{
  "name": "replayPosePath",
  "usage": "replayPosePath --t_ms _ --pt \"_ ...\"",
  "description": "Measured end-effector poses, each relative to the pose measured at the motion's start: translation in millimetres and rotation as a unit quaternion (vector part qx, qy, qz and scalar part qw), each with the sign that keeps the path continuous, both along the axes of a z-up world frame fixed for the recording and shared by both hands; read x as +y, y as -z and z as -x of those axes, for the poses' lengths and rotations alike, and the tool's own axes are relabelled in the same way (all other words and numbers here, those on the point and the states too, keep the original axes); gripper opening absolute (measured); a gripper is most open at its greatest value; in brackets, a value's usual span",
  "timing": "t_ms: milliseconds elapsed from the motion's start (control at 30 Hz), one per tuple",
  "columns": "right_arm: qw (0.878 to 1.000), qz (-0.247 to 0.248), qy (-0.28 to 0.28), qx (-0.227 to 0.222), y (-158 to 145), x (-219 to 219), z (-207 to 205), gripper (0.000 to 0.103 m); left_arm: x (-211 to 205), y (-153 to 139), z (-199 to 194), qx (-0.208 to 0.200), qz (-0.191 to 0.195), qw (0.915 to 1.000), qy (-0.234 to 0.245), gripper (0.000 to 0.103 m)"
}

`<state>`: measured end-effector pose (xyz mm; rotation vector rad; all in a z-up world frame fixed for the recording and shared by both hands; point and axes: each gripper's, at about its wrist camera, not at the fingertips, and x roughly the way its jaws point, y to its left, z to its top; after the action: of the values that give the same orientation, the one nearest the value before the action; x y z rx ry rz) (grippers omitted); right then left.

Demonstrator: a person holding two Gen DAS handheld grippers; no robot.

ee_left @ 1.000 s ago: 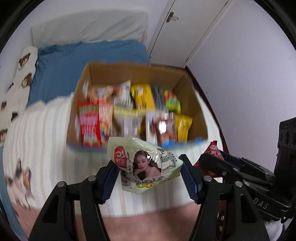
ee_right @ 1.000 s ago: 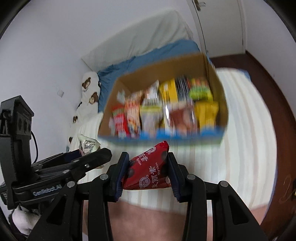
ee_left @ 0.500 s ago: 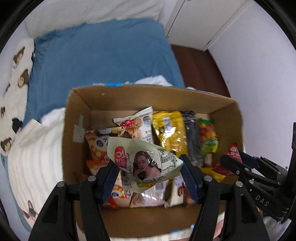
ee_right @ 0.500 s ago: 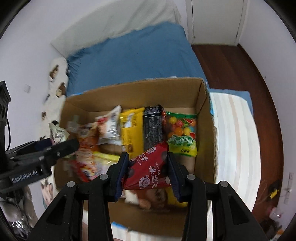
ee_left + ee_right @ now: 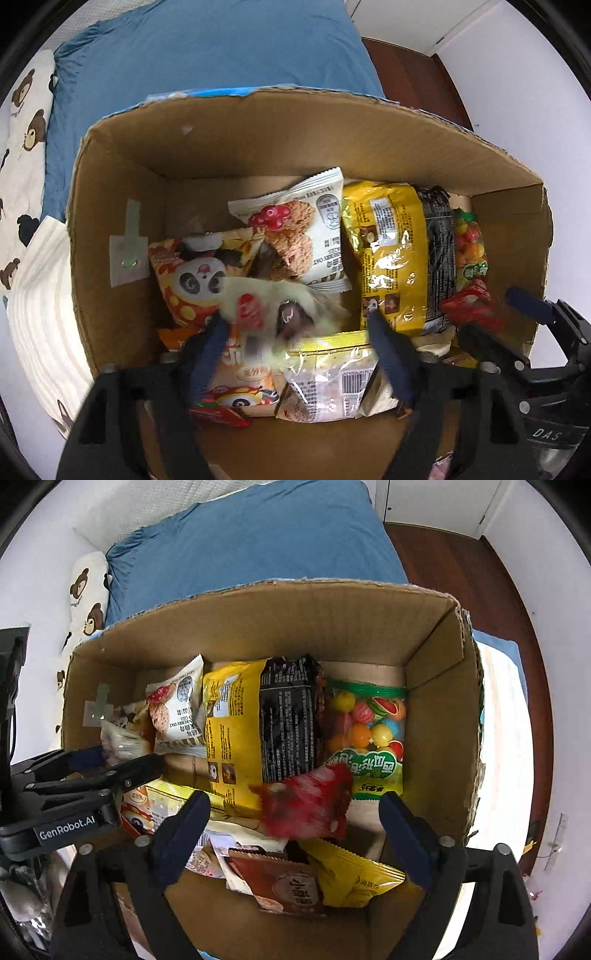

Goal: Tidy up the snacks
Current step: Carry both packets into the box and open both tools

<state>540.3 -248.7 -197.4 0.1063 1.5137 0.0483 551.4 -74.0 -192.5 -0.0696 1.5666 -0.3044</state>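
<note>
Both grippers hang over the box (image 5: 436, 686), jaws spread wide. Right gripper (image 5: 295, 814) released: red packet (image 5: 308, 803) blurred, loose between the fingers, over the packs inside. Left gripper (image 5: 297, 334) also released: pale green packet (image 5: 273, 306) blurred, apart from both pads, above the panda bag (image 5: 192, 280). Both packets look light, soft, crinkly and probably slippery film; best pinched flat across the middle or at a sealed edge.

Blue bedsheet (image 5: 207, 48), bear-print pillow (image 5: 86, 590), wooden floor (image 5: 517, 602)
</note>
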Motion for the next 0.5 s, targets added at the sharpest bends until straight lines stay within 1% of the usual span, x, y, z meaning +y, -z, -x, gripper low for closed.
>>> replayPosePath --t_ms 33,200,300,400,500 --pt "1.000 0.001 0.000 0.002 0 0 1 0.095 2 -1 0 -0.001 0.001 1.0000 -0.003 0.090" --pt "1.000 0.012 -0.004 0.008 -2 2 8 0.095 12 -8 3 -0.003 0.005 1.0000 -0.007 0.092" --pt "1.000 0.019 -0.003 0.003 -8 1 14 0.096 14 -15 11 -0.010 0.006 0.9999 -0.009 0.092" --pt "1.000 0.022 -0.004 -0.010 -15 0 22 0.096 17 -25 29 -0.034 0.004 0.9992 -0.022 0.092" --pt "0.999 0.020 0.003 -0.035 -26 -3 35 0.096 23 -34 51 -0.061 0.001 0.9978 -0.027 0.092"
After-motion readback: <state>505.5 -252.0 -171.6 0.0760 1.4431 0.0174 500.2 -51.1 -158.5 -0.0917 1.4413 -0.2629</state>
